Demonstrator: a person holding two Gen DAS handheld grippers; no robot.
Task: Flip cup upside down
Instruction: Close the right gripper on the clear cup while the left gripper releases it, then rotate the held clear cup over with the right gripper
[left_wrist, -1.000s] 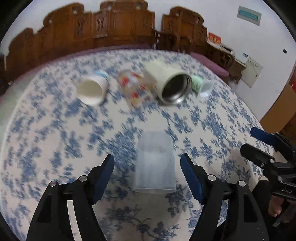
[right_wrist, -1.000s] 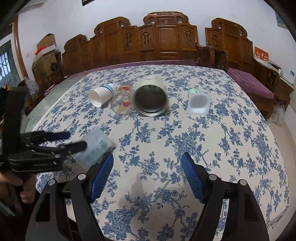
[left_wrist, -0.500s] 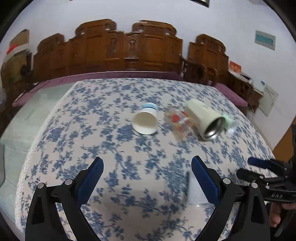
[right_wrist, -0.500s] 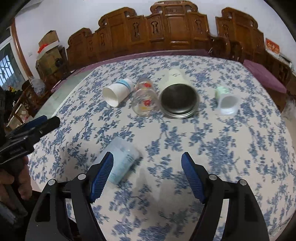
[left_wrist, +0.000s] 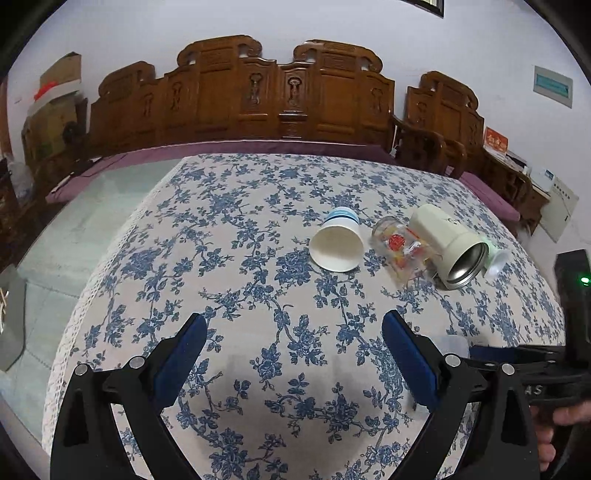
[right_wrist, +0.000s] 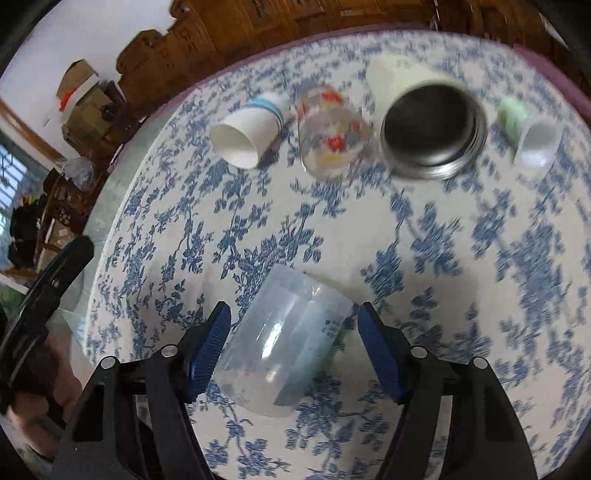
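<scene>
A clear plastic cup (right_wrist: 284, 343) lies on its side on the blue-flowered tablecloth (right_wrist: 424, 258), its mouth toward the camera. My right gripper (right_wrist: 293, 347) is open with its blue-padded jaws on either side of the cup, not closed on it. In the left wrist view only a sliver of the cup (left_wrist: 456, 341) shows behind the right finger. My left gripper (left_wrist: 291, 354) is open and empty over bare cloth, left of the cup. The right gripper's tips (left_wrist: 517, 354) show at the right edge of the left wrist view.
Farther back lie, all on their sides, a white paper cup (right_wrist: 243, 138), a printed glass (right_wrist: 330, 136), a cream steel-lined tumbler (right_wrist: 428, 129) and a small green cup (right_wrist: 528, 136). Carved wooden chairs (left_wrist: 288, 96) stand behind the table. The table's near edge is close.
The right gripper has moved down and forward until its open jaws straddle the clear cup. The left gripper has pulled away to the left and up, off the cup.
</scene>
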